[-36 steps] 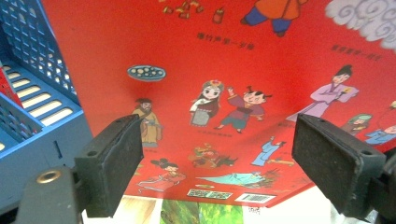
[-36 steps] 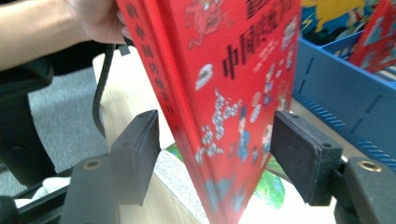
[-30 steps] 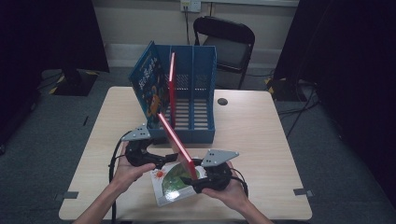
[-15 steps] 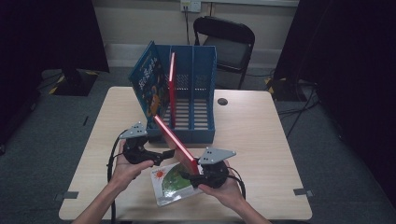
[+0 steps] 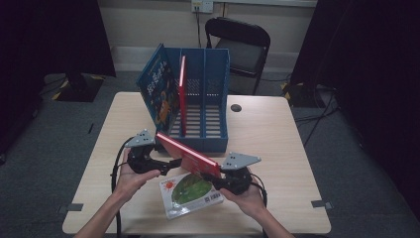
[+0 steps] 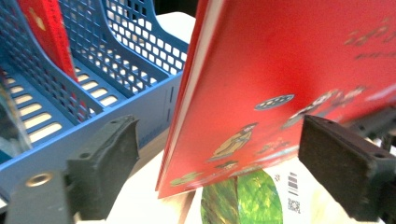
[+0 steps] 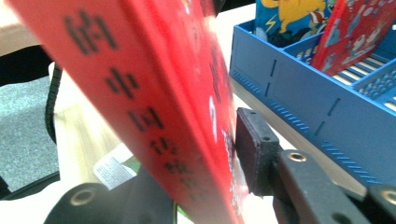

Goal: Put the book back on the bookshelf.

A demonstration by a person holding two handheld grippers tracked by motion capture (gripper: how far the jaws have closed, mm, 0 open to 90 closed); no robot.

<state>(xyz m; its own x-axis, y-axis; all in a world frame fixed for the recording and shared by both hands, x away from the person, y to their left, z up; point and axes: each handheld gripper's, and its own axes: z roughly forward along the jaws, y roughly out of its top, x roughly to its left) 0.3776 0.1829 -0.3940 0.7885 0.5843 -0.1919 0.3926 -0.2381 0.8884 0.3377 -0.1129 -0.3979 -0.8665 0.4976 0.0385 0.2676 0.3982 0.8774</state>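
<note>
A red book (image 5: 188, 153) stands on edge, tilted, above a green picture book (image 5: 190, 192) that lies flat on the table. My right gripper (image 5: 218, 179) is shut on the red book's near end; in the right gripper view one pad (image 7: 254, 154) presses its cover (image 7: 154, 107) and the other jaw is hidden behind it. My left gripper (image 5: 171, 162) is open, its jaws spread wide on either side of the red book (image 6: 289, 79) without touching it. Behind stands a blue file rack (image 5: 213, 144) holding a blue book (image 5: 157, 94) and another red book (image 5: 182, 94).
The rack's right compartment (image 5: 218, 114) holds nothing. A black folding chair (image 5: 240, 47) stands beyond the table's far edge, and a small dark round hole (image 5: 236, 107) sits in the tabletop right of the rack. Cables trail from both grippers toward the person.
The red book's far end has swung left and toward the person, closer to the left gripper, and it lies more crosswise. The right gripper has shifted slightly right.
</note>
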